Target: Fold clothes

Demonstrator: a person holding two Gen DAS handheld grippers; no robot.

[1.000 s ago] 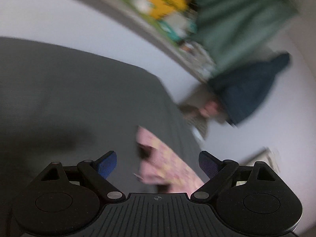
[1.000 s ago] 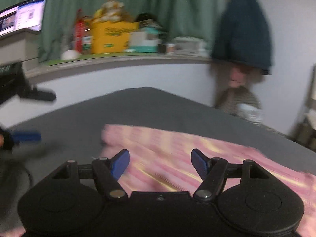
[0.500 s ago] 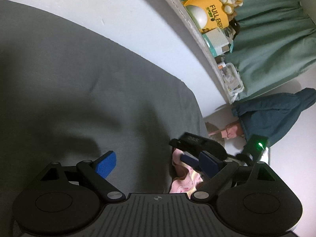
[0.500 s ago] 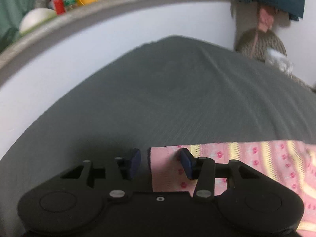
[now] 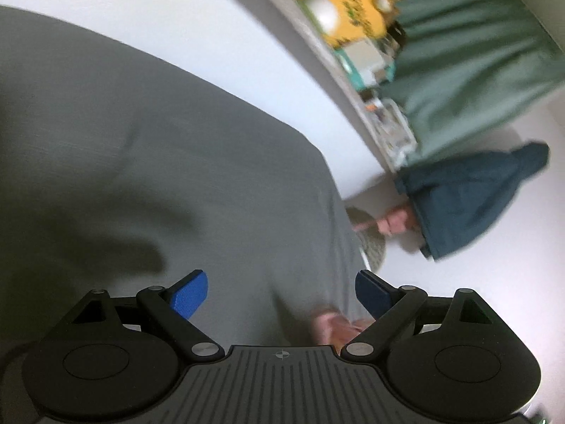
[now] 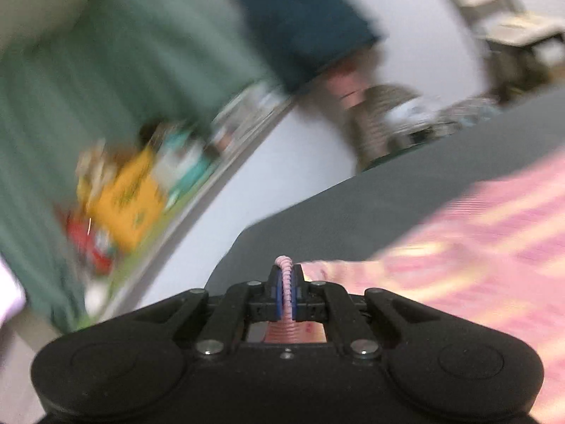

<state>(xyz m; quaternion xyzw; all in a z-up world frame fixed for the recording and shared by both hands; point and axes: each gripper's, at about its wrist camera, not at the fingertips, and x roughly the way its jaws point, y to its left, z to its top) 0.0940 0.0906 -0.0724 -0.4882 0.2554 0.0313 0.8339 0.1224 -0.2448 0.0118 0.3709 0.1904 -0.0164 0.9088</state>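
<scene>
The right claw [image 6: 286, 291] pinches the pink patterned garment [image 6: 494, 233], which trails to its right over the grey bed [image 6: 353, 208]. The left claw [image 5: 280, 291] is spread; only a pink fold shows beneath it.

Bed surface [image 5: 148, 162]: fills the left and centre of the left wrist frame; lower right half of the right wrist frame.
Left gripper [image 5: 280, 291]: bottom centre of its frame, over the bed surface, fingers wide apart.
Cloth [image 6: 476, 243]: lies on the bed surface, lower right of the right wrist frame; a bunched bit sits at bottom centre-right of the left wrist frame, by the inner finger.
Right gripper [image 6: 286, 284]: bottom centre of its frame, fingers pressed together on an edge of the cloth.
Shelf [image 5: 353, 81]: upper right of the left wrist frame, behind the bed surface, boxes on it.
Curtain [image 5: 469, 70]: behind the shelf, upper right.
Hanging garment [image 5: 466, 198]: right of the frame, below the curtain, against the wall.
</scene>
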